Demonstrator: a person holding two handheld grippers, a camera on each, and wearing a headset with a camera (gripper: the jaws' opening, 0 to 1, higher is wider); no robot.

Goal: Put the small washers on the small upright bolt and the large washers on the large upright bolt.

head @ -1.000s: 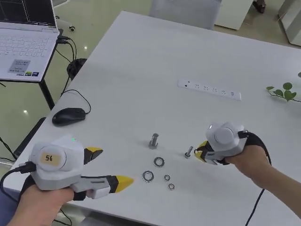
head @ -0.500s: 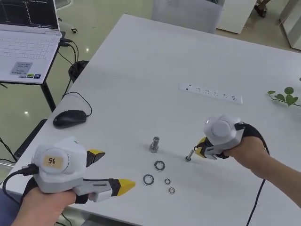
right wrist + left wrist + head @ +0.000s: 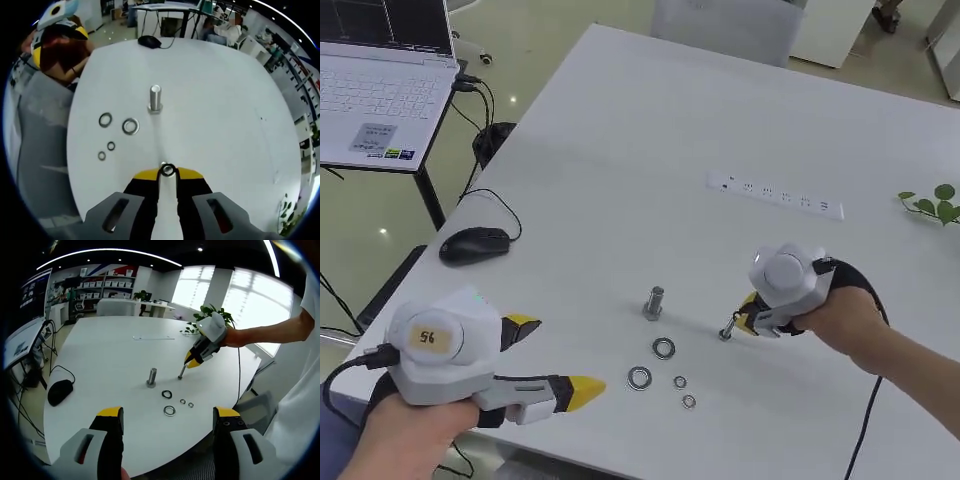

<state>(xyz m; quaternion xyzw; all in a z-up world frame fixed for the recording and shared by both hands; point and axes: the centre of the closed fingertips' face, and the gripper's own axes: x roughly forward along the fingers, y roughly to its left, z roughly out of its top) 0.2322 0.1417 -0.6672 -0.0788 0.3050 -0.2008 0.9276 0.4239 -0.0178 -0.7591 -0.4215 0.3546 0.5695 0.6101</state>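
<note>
Toward the near right of the white table (image 3: 620,150), grips the small bolt (image 3: 726,329) with the right gripper (image 3: 745,318), jaws drawn narrow onto its upper end, lower end down on the tabletop. Holds the left gripper (image 3: 552,355) over the near edge, jaws spread wide, nothing between them. Just left of the small bolt, has the large bolt (image 3: 654,302) upright and ungripped. In front of that, flat on the top, has two large washers (image 3: 663,348), with two small washers (image 3: 679,382) just to their right, all four apart from both bolts. Farther out, has a black mouse (image 3: 475,244) by the left edge and a white power strip (image 3: 775,195) across the far side.
</note>
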